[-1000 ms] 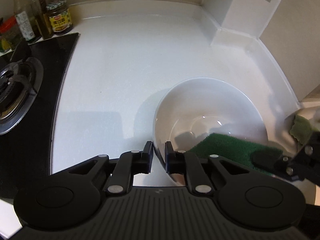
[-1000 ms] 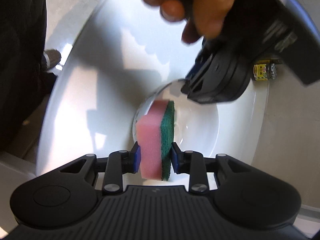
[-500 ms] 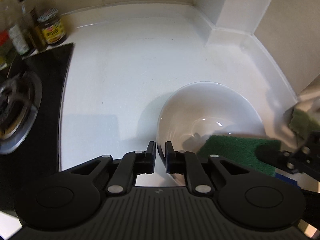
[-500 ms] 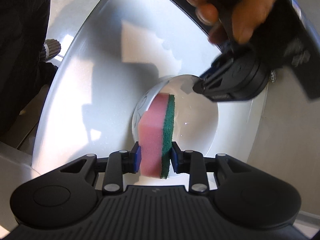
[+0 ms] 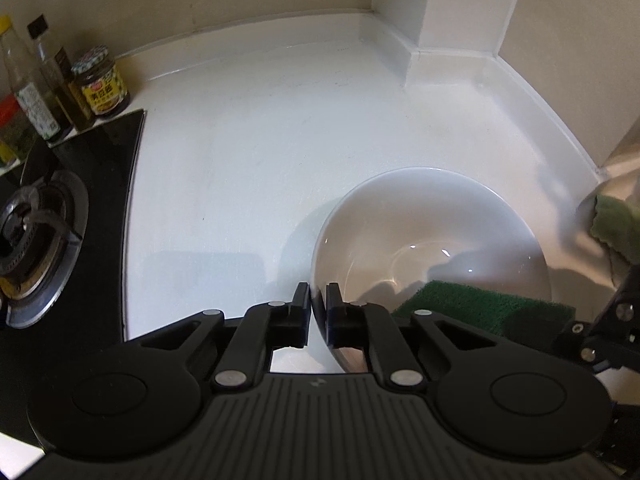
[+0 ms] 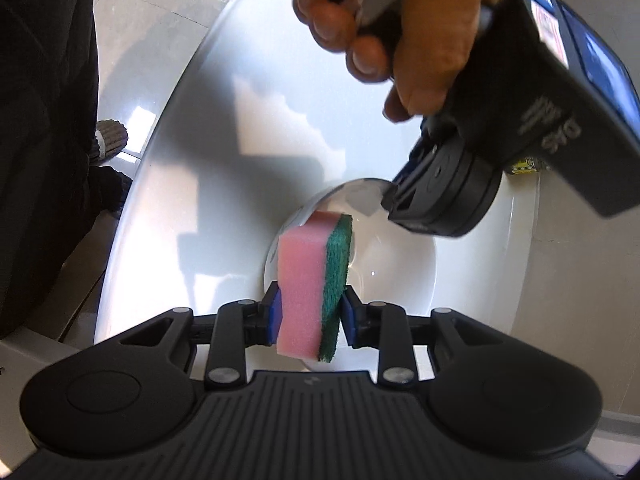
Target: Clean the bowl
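A white bowl [image 5: 432,216] sits on the white counter [image 5: 240,160] at lower right of the left wrist view. My left gripper [image 5: 318,300] straddles its near rim, one finger outside and one inside, and the jaws are closing onto the rim and pinching it. My right gripper [image 6: 308,316] is shut on a pink sponge with a green scouring side [image 6: 312,280], held over the bowl [image 6: 392,264] near its inner wall. The sponge's green face [image 5: 472,304] shows at the bowl's near right edge. A person's hand [image 6: 420,20] holds the left gripper above the bowl.
A black gas hob with a burner [image 5: 36,232] lies to the left. A jar [image 5: 100,80] and bottles [image 5: 36,92] stand at the back left. A green cloth [image 5: 616,228] lies at the right edge. A wall column [image 5: 452,20] juts out at the back right.
The left jaws have narrowed onto the bowl's rim, and the left gripper has rolled slightly. The right gripper keeps the sponge in about the same place.
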A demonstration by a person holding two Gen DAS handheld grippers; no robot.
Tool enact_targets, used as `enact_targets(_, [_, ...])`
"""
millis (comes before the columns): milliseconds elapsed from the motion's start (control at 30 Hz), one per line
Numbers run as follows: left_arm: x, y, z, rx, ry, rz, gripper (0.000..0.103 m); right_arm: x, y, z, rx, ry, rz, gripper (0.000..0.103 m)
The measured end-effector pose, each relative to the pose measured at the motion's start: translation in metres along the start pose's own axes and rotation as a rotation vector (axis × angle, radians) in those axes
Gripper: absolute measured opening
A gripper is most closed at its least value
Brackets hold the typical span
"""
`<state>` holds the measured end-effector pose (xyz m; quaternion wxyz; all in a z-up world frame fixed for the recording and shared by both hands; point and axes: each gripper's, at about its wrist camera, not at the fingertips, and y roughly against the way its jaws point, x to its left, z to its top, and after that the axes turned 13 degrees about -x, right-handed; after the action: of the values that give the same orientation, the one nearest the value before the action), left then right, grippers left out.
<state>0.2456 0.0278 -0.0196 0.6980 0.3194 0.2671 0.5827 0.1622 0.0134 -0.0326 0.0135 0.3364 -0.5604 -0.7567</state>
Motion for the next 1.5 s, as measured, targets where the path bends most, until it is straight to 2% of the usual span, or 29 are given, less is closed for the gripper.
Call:
enact_targets(200, [0.002,-0.004,0.000,-0.001,-0.038,-0.031,0.008,0.000,-0.001,-0.010,0.026,0.042,0.015,0.026])
enact_targets(400, [0.002,-0.006,-0.002,-0.006,-0.053,-0.040,0.008,-0.004,-0.011,-0.023,0.123,0.101,-0.025,0.026])
enact_targets(633, [0.003,-0.007,-0.004,-0.016,-0.023,-0.052,0.008,-0.008,-0.010,-0.025,0.114,0.042,-0.044,0.026])
enact_targets(733, [0.006,-0.009,-0.004,-0.013,0.011,-0.063,0.008,-0.014,-0.002,-0.028,0.083,-0.049,-0.045,0.026])
enact_targets(933, [0.005,-0.013,-0.003,-0.017,0.004,-0.086,0.011,-0.036,0.018,-0.039,-0.004,-0.397,-0.051,0.026])
enact_targets(1033, [0.006,-0.013,-0.004,-0.020,0.002,-0.099,0.011,-0.055,0.031,-0.056,-0.056,-0.692,-0.080,0.025])
enact_targets(1200, [0.004,-0.011,-0.011,-0.021,-0.021,-0.117,0.011,-0.076,0.071,-0.114,-0.221,-1.260,-0.195,0.025])
enact_targets(1267, [0.002,-0.009,-0.014,-0.027,-0.037,-0.115,0.011,-0.079,0.076,-0.135,-0.220,-1.400,-0.239,0.025])
enact_targets(1333, [0.001,-0.009,-0.015,-0.029,-0.041,-0.113,0.011,-0.080,0.075,-0.155,-0.178,-1.503,-0.246,0.025])
enact_targets(1500, [0.005,-0.010,-0.017,-0.037,-0.025,-0.124,0.011,-0.074,0.052,-0.185,-0.091,-1.687,-0.148,0.025])
